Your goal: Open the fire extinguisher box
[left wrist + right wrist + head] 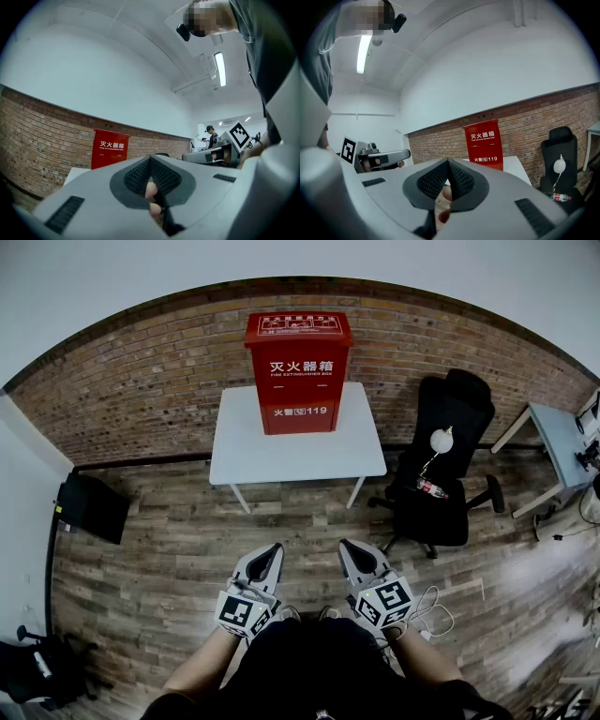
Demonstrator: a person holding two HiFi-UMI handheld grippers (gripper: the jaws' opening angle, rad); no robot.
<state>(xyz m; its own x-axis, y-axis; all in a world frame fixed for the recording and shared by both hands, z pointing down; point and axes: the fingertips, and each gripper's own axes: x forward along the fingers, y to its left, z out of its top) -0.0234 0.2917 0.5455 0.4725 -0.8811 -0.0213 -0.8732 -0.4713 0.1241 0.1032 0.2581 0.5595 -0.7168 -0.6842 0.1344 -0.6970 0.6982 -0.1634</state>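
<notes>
head view: the red fire extinguisher box (298,371) is standing upright at the far edge of a white table (281,460), at 12 o'clock from the grippers and well apart from them. its front is sitting closed, so what is inside is hidden. the front is carrying white characters "灭火器箱" and, lower, "火警 119"; the white print on the top panel is too small to read. the left gripper (274,548) and the right gripper (344,546) are hanging side by side over the wooden floor, both pointing to the table. a black office chair (448,409) is standing at 2 o'clock, with a bottle (431,488) lying on its seat.

left gripper view: the left gripper (151,160) is keeping its tongs pressed together with nothing between them. the box (110,147) is showing at 10 o'clock behind them, its lower part cut off by the tongs; "灭火器箱" is readable.

right gripper view: the right gripper (447,162) is also having its tongs together and empty. the box (483,143) is standing at 1 o'clock, reading "灭火器箱" and "119".
</notes>
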